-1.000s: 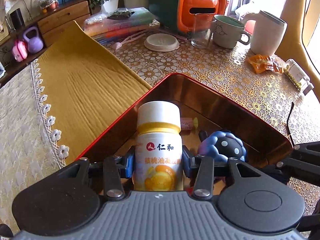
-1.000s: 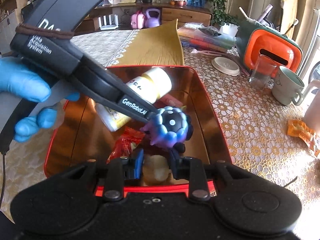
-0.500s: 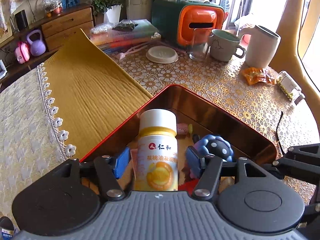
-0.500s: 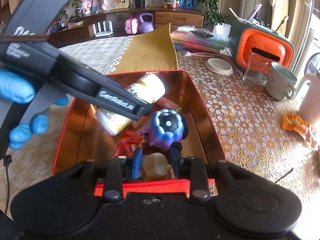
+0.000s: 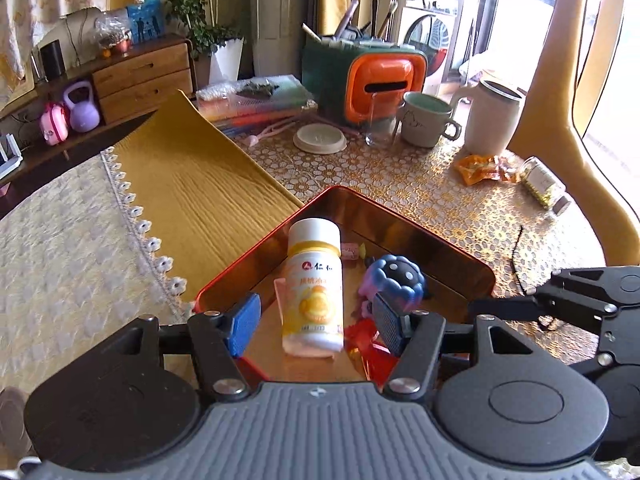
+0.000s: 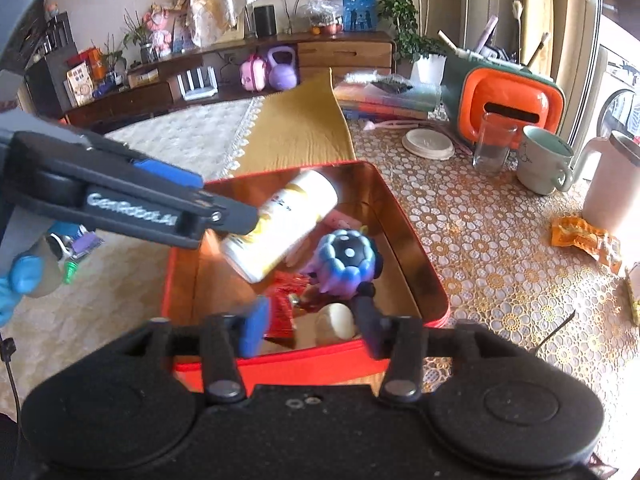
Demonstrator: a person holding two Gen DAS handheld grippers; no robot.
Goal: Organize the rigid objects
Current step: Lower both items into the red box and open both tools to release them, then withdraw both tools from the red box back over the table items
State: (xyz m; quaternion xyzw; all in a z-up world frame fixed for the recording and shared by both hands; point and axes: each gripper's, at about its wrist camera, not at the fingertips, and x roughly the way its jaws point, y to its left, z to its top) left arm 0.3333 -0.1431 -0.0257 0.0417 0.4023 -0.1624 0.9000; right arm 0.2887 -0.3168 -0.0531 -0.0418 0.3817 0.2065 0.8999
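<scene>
A white and yellow pill bottle (image 5: 314,288) lies in the red metal tin (image 5: 416,226), free of my left gripper (image 5: 316,320), which is open above the tin's near corner. Beside the bottle sit a blue and purple spiky toy (image 5: 394,278) and red wrappers (image 5: 366,344). In the right wrist view the bottle (image 6: 280,226) leans in the tin (image 6: 416,252) next to the toy (image 6: 346,262). My right gripper (image 6: 312,332) is open over the tin's near edge, with a small cream ball (image 6: 336,322) lying free between its fingers.
On the lace tablecloth stand an orange and green box (image 5: 372,80), a glass (image 5: 380,120), a mug (image 5: 428,120), a white jug (image 5: 494,116), a round lid (image 5: 320,138), an orange snack packet (image 5: 482,168) and a small jar (image 5: 544,184). A yellow cloth (image 5: 192,184) lies left of the tin.
My left gripper opened, let go of the bottle and drew back and up. My right gripper opened off the cream ball and also pulled back a little.
</scene>
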